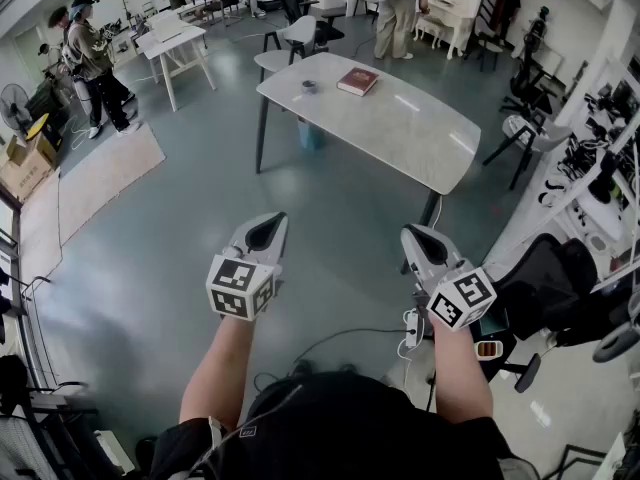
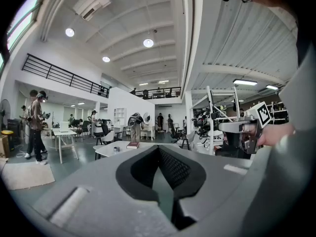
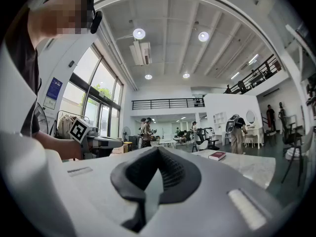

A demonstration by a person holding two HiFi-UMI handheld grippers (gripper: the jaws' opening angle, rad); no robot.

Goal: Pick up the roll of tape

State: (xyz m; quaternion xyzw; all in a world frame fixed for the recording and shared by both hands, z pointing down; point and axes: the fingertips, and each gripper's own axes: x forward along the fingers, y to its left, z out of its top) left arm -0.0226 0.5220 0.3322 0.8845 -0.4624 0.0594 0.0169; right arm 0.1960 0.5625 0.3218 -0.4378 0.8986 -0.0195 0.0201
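The roll of tape (image 1: 309, 86) is a small grey ring lying on the white table (image 1: 400, 128), far ahead of me, left of a red book (image 1: 358, 81). In the left gripper view the roll of tape (image 2: 116, 149) shows as a tiny shape on that table beside the red book (image 2: 132, 145). My left gripper (image 1: 274, 219) and right gripper (image 1: 413, 234) are held side by side in the air over the floor, well short of the table. Both are shut with nothing between the jaws. In the right gripper view I see the red book (image 3: 217, 155) but not the tape.
A grey floor lies between me and the table. A black office chair (image 1: 560, 278) stands close on my right, with shelving (image 1: 610, 138) beyond it. A second white table (image 1: 175, 43), a rug (image 1: 100, 178) and several people stand at the far left and back.
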